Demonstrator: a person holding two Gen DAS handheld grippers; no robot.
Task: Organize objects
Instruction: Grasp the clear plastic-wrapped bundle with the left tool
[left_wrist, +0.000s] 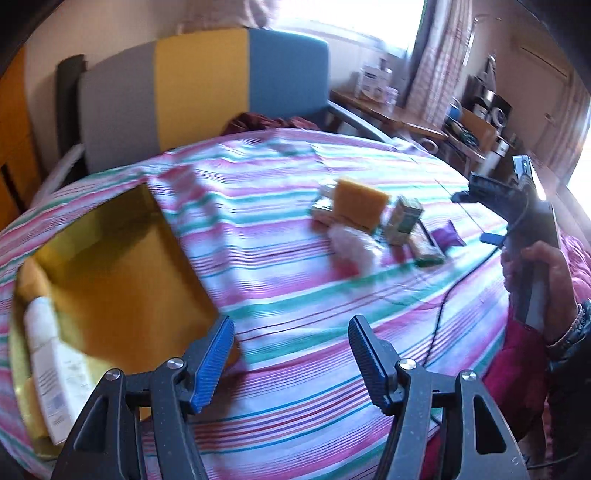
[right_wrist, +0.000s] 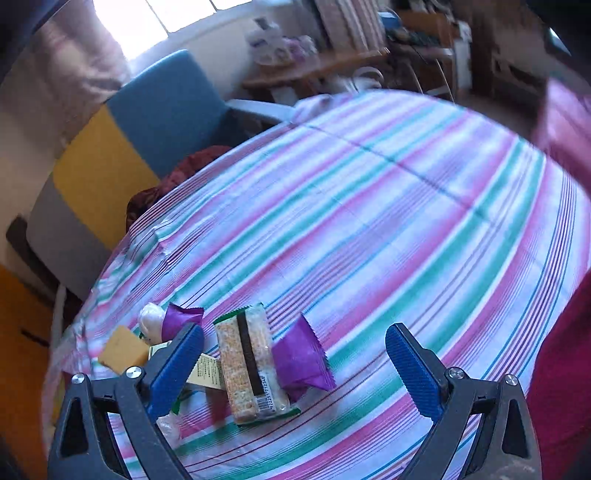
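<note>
Plainly, the right gripper (right_wrist: 295, 358) is the nearer one: its jaws stand wide apart and empty over the snack bar (right_wrist: 251, 363), which lies just ahead between the fingers, leaning toward the left one. The bar's long axis runs roughly along the fingers, not across them. A purple packet (right_wrist: 301, 360) touches the bar's right side. The left gripper (left_wrist: 291, 360), also open and empty, hovers well apart from the bar, beside the yellow box (left_wrist: 122, 266).

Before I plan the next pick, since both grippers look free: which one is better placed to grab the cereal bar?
Right. The right gripper hangs open just over the cereal bar, which lies between its jaws. The left gripper, also open, sits by the yellow box, well short of the pile.
</note>
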